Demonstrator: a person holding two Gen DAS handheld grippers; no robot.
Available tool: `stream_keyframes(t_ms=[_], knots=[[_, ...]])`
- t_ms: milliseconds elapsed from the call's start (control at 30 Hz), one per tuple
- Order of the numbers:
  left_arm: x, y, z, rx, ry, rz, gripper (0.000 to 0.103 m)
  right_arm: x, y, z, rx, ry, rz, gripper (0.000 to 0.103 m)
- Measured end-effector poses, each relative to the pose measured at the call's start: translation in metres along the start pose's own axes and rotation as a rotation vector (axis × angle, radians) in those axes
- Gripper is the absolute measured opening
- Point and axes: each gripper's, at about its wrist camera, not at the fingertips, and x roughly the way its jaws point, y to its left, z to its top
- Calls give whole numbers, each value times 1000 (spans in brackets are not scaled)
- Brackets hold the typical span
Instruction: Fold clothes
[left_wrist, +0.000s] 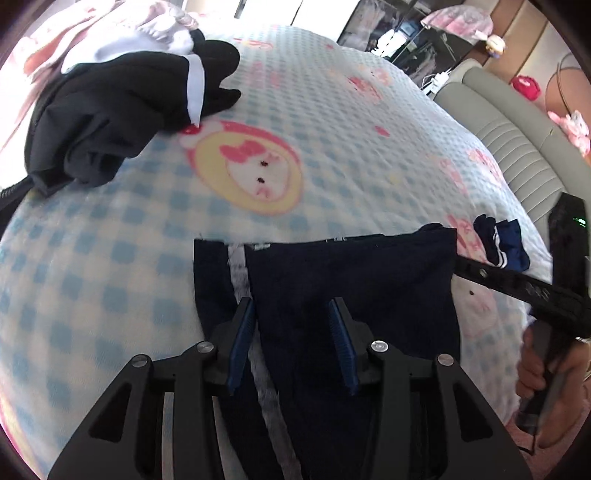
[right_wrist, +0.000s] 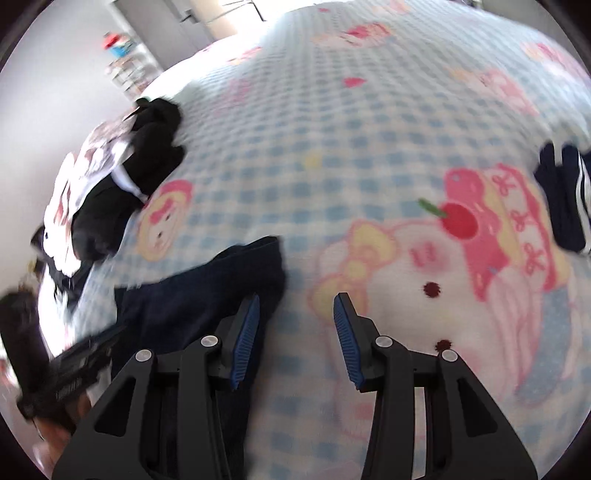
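Left of the left gripper (left_wrist: 291, 314), a heap of unsorted black clothes (left_wrist: 122, 110) is seen far off on the checked blanket (left_wrist: 110, 277). The navy garment with white stripe (left_wrist: 351, 280) lies directly under the parted, empty jaws. The right gripper (right_wrist: 295, 314) is also held apart, gripping nothing, the garment's edge just left of it. Risk: the cloth may be grabbed off-corner or bunched, so the fold skews. A folded navy piece (right_wrist: 561, 199) sits far right.
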Motion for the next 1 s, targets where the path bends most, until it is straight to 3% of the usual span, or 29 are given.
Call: stream_keyframes(t_ms=[33,100,267,367,400,467,567,733,1000], knots=[[0,-1,0,2,-14,4,20,-2,2,-3,-16,-1,-6,45],[-1,-2,-1,5,-42,13,6,-5,4,-8,-32,3,-17,45],[-41,1,-3,17,-176,49,5,-18,-4,-13,-18,-12,-46,45],[-41,21,-3,-31,-165,74,5,-8,3,-8,-106,-36,-241,45],[-41,28,-3,-47,-162,82,5,0,4,-5,-119,-19,-259,45],[-35,43,-8,-88,-144,100,5,13,5,4,-111,17,-213,45],[-26,52,-13,-100,-109,70,5,13,16,19,-108,-10,-69,45],[-22,42,-15,-40,-131,57,5,28,48,37,-182,17,-16,45],[-20,36,-23,-37,-122,59,5,36,89,9,-285,35,12,45]])
